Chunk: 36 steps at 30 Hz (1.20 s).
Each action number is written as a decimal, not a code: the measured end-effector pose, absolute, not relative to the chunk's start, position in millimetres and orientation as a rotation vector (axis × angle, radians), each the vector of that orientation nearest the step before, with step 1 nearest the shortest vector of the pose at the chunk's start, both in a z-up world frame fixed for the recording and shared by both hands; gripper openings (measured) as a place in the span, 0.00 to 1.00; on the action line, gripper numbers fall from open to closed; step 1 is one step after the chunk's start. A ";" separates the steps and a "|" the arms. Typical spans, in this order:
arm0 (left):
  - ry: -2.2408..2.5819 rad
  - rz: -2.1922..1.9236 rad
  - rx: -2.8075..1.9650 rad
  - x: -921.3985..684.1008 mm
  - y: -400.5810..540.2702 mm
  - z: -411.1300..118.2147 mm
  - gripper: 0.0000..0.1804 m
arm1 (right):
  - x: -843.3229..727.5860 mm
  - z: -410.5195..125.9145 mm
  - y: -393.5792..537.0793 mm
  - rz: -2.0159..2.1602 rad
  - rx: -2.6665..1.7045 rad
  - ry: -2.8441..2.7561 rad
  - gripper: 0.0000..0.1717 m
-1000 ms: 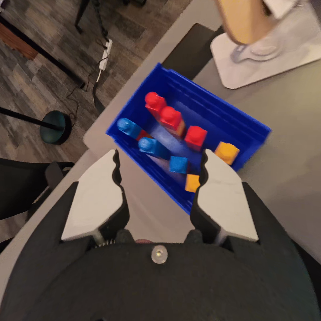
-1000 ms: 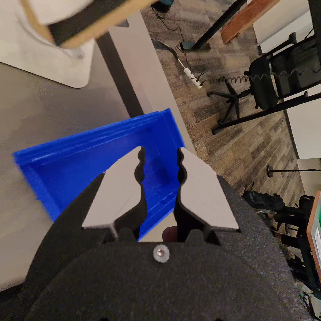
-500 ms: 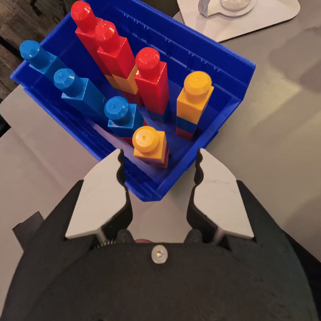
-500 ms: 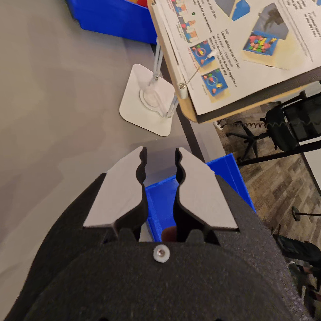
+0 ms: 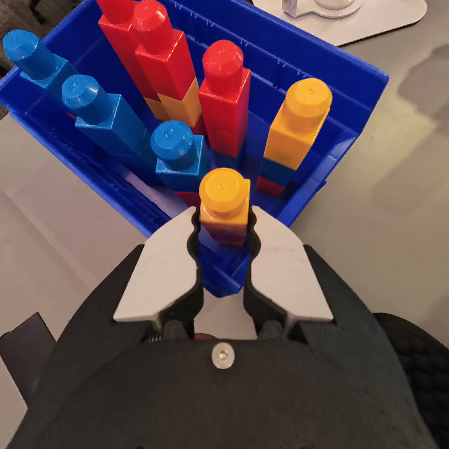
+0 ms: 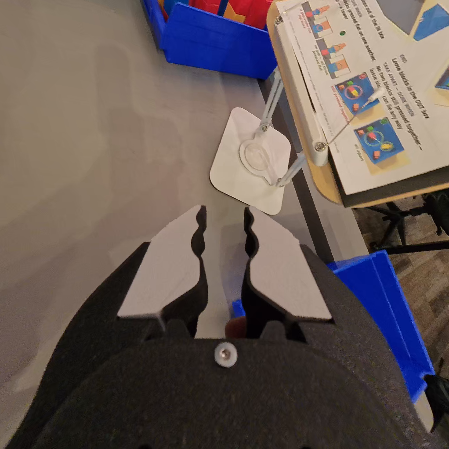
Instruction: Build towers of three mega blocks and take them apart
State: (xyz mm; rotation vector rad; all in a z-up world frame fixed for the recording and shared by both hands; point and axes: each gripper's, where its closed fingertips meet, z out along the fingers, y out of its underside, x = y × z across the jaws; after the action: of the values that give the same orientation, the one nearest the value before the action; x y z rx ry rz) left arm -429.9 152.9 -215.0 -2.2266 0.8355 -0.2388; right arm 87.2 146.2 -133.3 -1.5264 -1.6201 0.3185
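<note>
left tool point(image 5: 223, 218) clamped on yellow-topped tower point(image 5: 223, 209) at near corner of blue bin point(image 5: 340, 155) | right tool point(image 6: 224, 218) apart, bare, over tabletop point(image 6: 97, 121)

Eight towers of blocks stand in one blue bin point(image 5: 315, 80). Three have a blue top: one at the far left point(image 5: 21, 47), one beside it point(image 5: 80, 91), one nearer the middle point(image 5: 172, 143). Three have a red top: two close together at the back point(image 5: 114, 21) point(image 5: 150, 17) and one to their right point(image 5: 222, 60). Two have a yellow top: one at the right point(image 5: 307, 97) and one nearest the camera point(image 5: 222, 188).

The right wrist view shows two blue bins: one at the top point(image 6: 213, 46), one at the lower right point(image 6: 379, 303). One white stand base point(image 6: 250, 162) sits on the surface, carrying one board with sheets of paper point(image 6: 364, 73).

Two tools appear, one in each view point(image 5: 223, 220) point(image 6: 224, 218).
</note>
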 end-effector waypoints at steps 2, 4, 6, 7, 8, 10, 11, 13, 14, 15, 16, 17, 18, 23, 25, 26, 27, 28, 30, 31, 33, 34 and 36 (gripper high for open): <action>0.842 -0.255 -2.215 -428.0 150.9 -213.6 0.20 | 78.4 -136.7 141.3 0.342 -1.516 -1.639 0.17; 0.837 -0.257 -2.186 -426.2 150.6 -208.8 0.20 | 68.5 -139.2 135.6 0.365 -1.499 -1.659 0.17; 0.832 -0.279 -2.158 -423.3 148.4 -201.5 0.20 | 57.6 -139.8 129.0 0.393 -1.476 -1.677 0.17; 0.827 -0.277 -2.141 -422.8 148.0 -196.7 0.20 | 51.7 -139.3 125.5 0.409 -1.463 -1.684 0.17; 0.818 -0.275 -2.116 -422.6 147.7 -190.3 0.20 | 45.2 -138.2 121.2 0.432 -1.449 -1.689 0.17; 0.803 -0.309 -2.079 -419.4 143.1 -175.6 0.20 | 30.0 -135.7 110.9 0.488 -1.417 -1.704 0.17; 0.792 -0.308 -2.065 -418.7 140.5 -167.2 0.20 | 21.4 -134.8 104.5 0.520 -1.399 -1.715 0.18; 0.803 -0.319 -2.028 -409.9 131.1 -147.9 0.20 | 2.0 -134.0 90.1 0.584 -1.356 -1.742 0.18; 0.815 -0.314 -2.018 -404.0 125.6 -138.6 0.20 | -8.1 -133.8 83.2 0.612 -1.334 -1.755 0.19; 0.831 -0.305 -2.006 -397.3 120.4 -129.6 0.20 | -18.6 -133.0 76.9 0.641 -1.316 -1.762 0.19; 0.844 -0.305 -1.997 -389.1 115.1 -121.3 0.20 | -29.5 -131.5 70.8 0.676 -1.296 -1.764 0.20; 0.855 -0.312 -1.992 -379.0 110.0 -113.7 0.20 | -40.7 -129.1 65.1 0.717 -1.278 -1.760 0.20; 0.869 -0.324 -1.985 -367.2 104.8 -107.0 0.20 | -52.0 -126.7 60.9 0.752 -1.268 -1.749 0.20; 0.988 -0.419 -1.939 -289.3 83.1 -90.4 0.20 | -100.6 -123.5 58.0 0.834 -1.243 -1.696 0.24; 1.038 -0.479 -1.922 -255.6 76.1 -90.1 0.20 | -115.6 -126.7 59.5 0.876 -1.260 -1.678 0.25; 1.061 -0.503 -1.912 -239.5 73.6 -90.8 0.20 | -121.8 -128.5 59.9 0.893 -1.266 -1.674 0.26; 1.085 -0.528 -1.903 -224.2 71.2 -91.8 0.20 | -127.2 -130.3 59.9 0.910 -1.267 -1.670 0.26; 1.098 -0.549 -1.887 -210.3 70.3 -92.0 0.20 | -131.9 -132.3 61.0 0.917 -1.270 -1.662 0.26; 1.132 -0.601 -1.866 -184.9 67.1 -93.9 0.20 | -138.6 -138.1 62.0 0.930 -1.280 -1.662 0.28; 1.153 -0.613 -1.856 -174.7 65.8 -95.3 0.20 | -140.7 -141.1 62.4 0.939 -1.289 -1.662 0.29; 1.184 -0.633 -1.836 -158.2 64.5 -97.9 0.20 | -142.5 -145.5 62.5 0.955 -1.297 -1.662 0.29; 1.198 -0.653 -1.830 -151.3 63.7 -99.3 0.20 | -142.5 -147.0 61.3 0.963 -1.293 -1.667 0.29; 1.205 -0.672 -1.828 -142.5 65.5 -101.8 0.20 | -141.5 -148.8 60.7 0.973 -1.290 -1.664 0.29</action>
State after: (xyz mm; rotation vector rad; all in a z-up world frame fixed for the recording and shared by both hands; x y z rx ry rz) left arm -142.5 65.5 -101.8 -1.8276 1.2047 -0.6722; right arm -141.5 60.7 -148.8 -1.2902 -1.6644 0.9732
